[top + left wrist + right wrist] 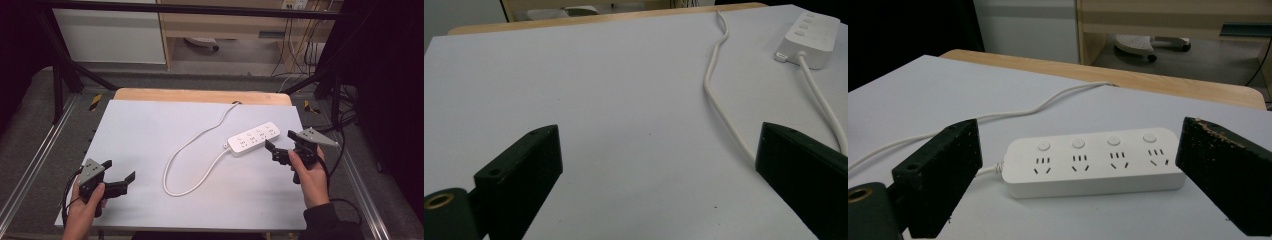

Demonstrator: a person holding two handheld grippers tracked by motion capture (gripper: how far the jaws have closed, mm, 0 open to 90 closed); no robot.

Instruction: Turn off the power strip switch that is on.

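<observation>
- The power strip (253, 138) lies flat on the white counter (150, 130), toward its right side, sockets and buttons facing up.
- Its white cord (192, 165) leaves the strip's left end, swings in a loop toward the middle of the counter and runs back to the far edge.
- The right gripper (281, 145) sits just beside the strip's right end, held in the person's right hand (309, 172) near the counter's right edge.
- In the right gripper view its fingers (938, 170) stand spread wide, released, one to each side of the strip and wider than the strip is long.
- The strip lies between and a little beyond those fingers; they do not touch it and hold nothing.
- The left gripper (121, 176) is at the near left corner of the counter, held in the person's left hand (86, 207), well apart from the strip.
- Its fingers (519, 170) are also wide apart and empty, pointing across the bare counter.
- In the left gripper view the cord passes close by the right-hand finger (804, 172), but whether they touch cannot be told.
- In the same view the strip shows at the top right, far off.
</observation>
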